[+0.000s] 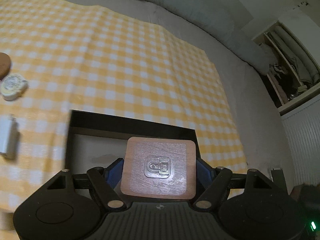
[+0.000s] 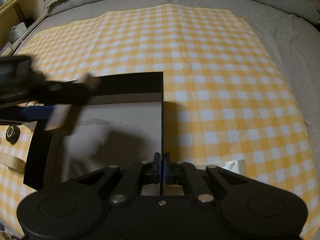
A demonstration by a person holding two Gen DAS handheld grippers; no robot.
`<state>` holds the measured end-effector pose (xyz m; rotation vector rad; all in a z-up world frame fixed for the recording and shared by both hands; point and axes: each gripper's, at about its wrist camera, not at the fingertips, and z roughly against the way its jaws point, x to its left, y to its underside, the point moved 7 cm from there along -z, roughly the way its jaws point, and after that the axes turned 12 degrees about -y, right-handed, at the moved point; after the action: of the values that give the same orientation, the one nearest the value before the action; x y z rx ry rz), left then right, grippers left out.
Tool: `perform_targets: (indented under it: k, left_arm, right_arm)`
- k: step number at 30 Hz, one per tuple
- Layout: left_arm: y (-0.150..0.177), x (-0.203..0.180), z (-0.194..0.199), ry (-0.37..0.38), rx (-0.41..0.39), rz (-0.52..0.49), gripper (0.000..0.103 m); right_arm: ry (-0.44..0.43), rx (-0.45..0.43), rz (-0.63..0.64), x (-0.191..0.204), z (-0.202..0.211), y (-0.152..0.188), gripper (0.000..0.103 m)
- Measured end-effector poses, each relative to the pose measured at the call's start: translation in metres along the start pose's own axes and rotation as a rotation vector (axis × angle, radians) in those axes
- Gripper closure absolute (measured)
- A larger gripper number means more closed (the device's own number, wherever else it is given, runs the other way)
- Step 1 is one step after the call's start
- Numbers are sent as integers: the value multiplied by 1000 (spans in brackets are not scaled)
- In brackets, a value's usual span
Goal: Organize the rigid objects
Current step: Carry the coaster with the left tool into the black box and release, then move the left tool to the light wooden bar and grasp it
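My left gripper (image 1: 159,167) is shut on a square wooden coaster with a clear plastic hook stuck on it (image 1: 158,167), held over the open black box (image 1: 112,123). In the right wrist view the left gripper (image 2: 54,108) and the wooden piece (image 2: 58,117) show blurred over the box's left side. My right gripper (image 2: 162,168) is shut on the thin right wall of the black box (image 2: 162,120). The box floor is pale and bare.
The box lies on a yellow checked cloth (image 1: 120,60) on a grey bed. To the left lie a white adapter (image 1: 7,138), a round cream container (image 1: 13,87) and a cork disc (image 1: 3,65). A black round tin (image 2: 12,134) and a wooden piece (image 2: 11,163) lie left of the box.
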<state>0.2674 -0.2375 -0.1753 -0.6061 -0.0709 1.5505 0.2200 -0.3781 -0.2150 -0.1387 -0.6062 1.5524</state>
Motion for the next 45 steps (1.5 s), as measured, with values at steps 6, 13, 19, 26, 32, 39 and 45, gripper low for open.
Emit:
perform_targets:
  k: [6, 13, 19, 26, 32, 39, 45]
  left_arm:
    - [-1, -17, -39, -24, 16, 19, 27]
    - [-1, -25, -70, -35, 37, 42, 23]
    - [-4, -19, -81, -33, 25, 78, 14]
    - [-3, -16, -61, -5, 12, 28, 10]
    - [-5, -22, -31, -29, -39, -66, 6]
    - [-2, -19, 12, -71, -113, -158, 2]
    - [-3, -16, 58, -111, -216, -284, 0]
  right_arm:
    - [-4, 5, 0, 5, -2, -1, 99]
    - [-4, 18, 19, 10, -7, -4, 99]
    - [-9, 21, 19, 9, -9, -4, 99]
    - [-21, 14, 24, 7, -8, -2, 99]
    - [-40, -4, -11, 6, -3, 0, 98]
    - [-40, -9, -19, 8, -4, 0, 98]
    - [-48, -13, -30, 7, -4, 0, 98]
